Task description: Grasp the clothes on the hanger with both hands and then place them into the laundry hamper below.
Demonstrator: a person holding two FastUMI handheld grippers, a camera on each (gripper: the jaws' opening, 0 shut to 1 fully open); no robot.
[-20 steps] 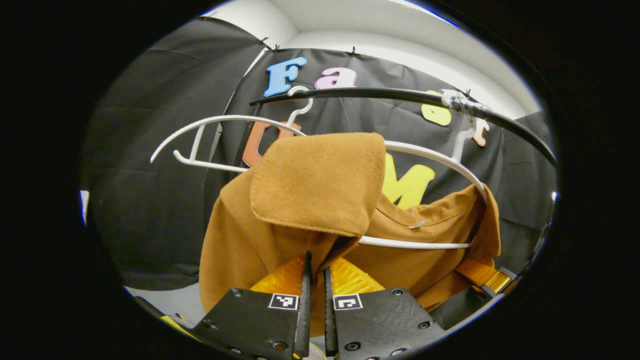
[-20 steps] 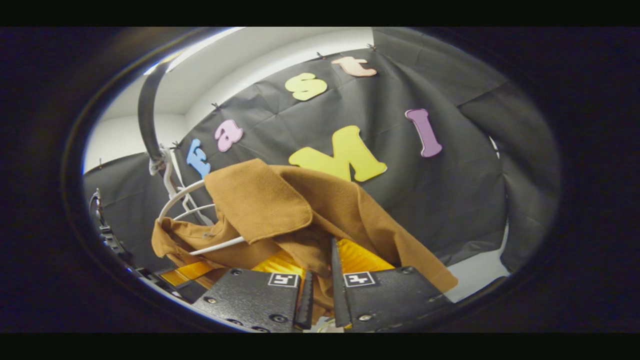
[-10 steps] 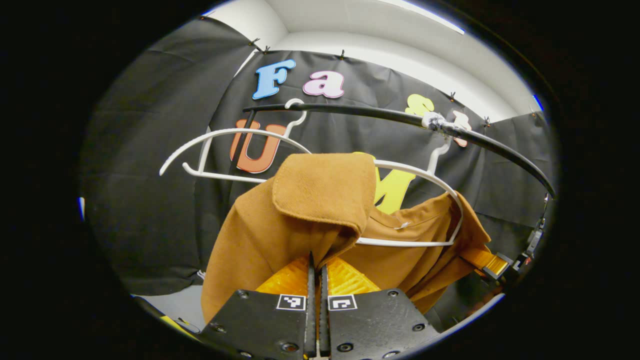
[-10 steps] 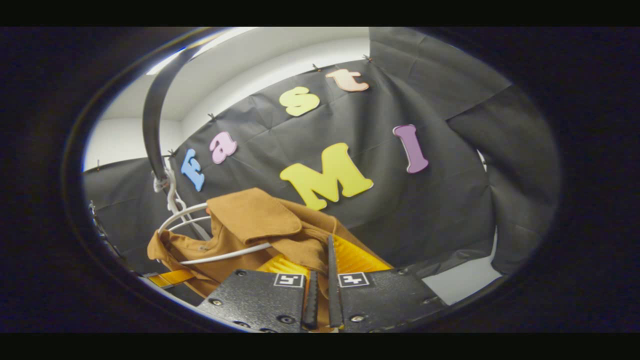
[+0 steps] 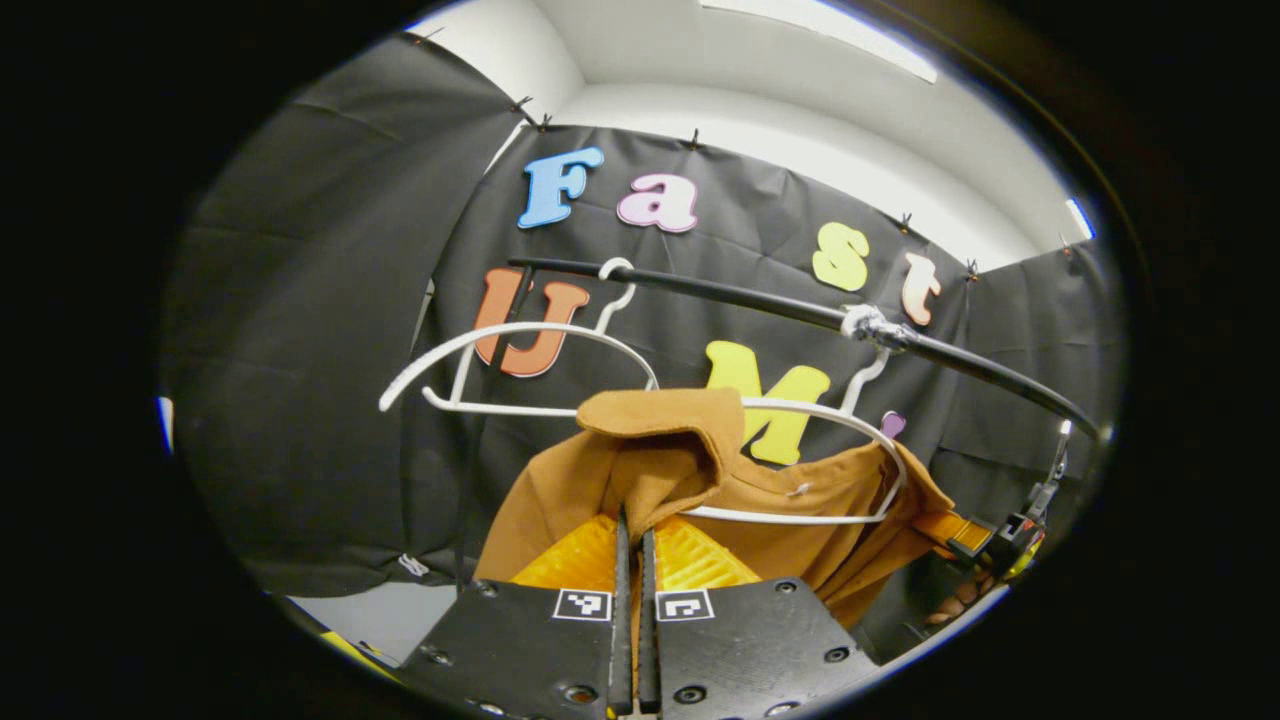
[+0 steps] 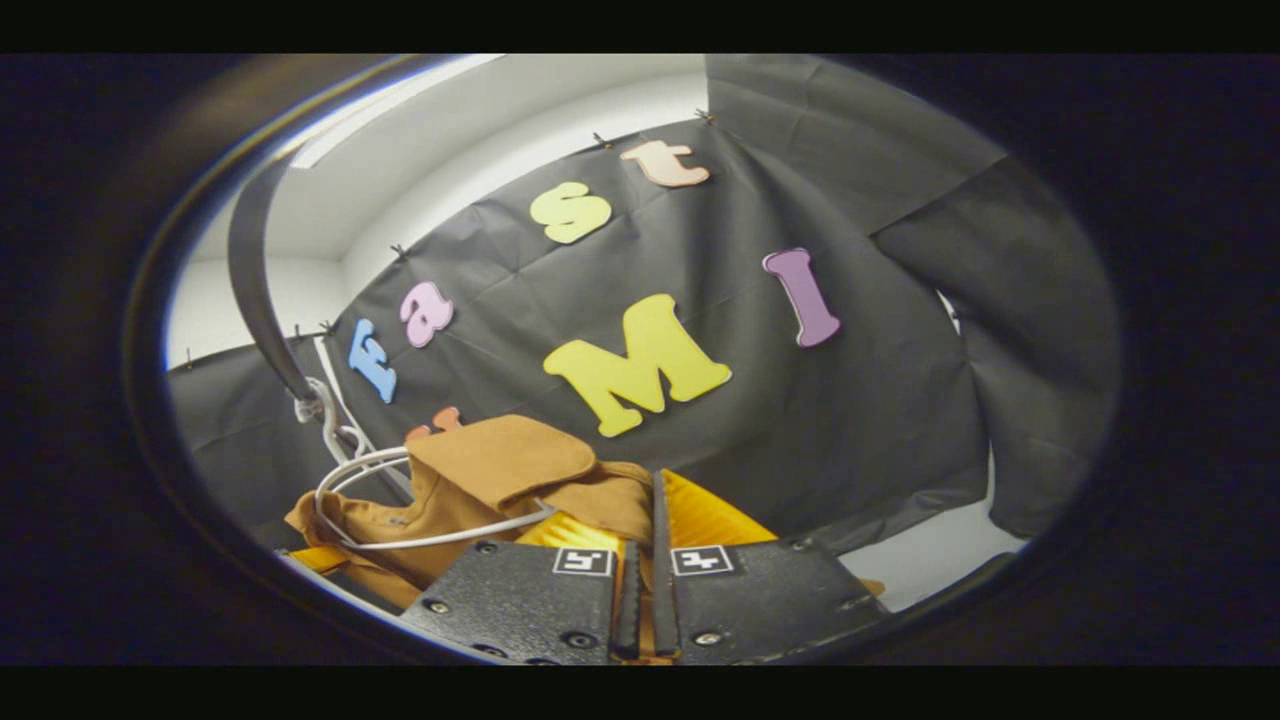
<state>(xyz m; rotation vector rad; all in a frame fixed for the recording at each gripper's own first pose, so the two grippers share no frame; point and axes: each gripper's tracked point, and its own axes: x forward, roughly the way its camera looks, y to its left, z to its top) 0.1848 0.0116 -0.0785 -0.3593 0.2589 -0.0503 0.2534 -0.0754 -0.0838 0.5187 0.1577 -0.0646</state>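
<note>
A brown garment (image 5: 660,455) hangs half off a white hanger (image 5: 850,420) on the black rail (image 5: 740,300). Its left shoulder has slipped free and folds over in front of me. My left gripper (image 5: 630,545) is shut on that fold of cloth just below the collar flap. In the right gripper view the same brown garment (image 6: 500,465) drapes over the white hanger (image 6: 420,540), and my right gripper (image 6: 646,535) is shut on its near edge. The right gripper (image 5: 985,540) also holds the garment's far right side in the left gripper view.
An empty white hanger (image 5: 500,345) hangs on the rail to the left of the garment. The black rail (image 6: 250,290) curves overhead at the left of the right gripper view. Black cloth walls close in behind and to both sides.
Both grippers closed fully on the cloth and drew back and down from the rail. The garment slid lower on its hanger, and its folded flap looks smaller.
</note>
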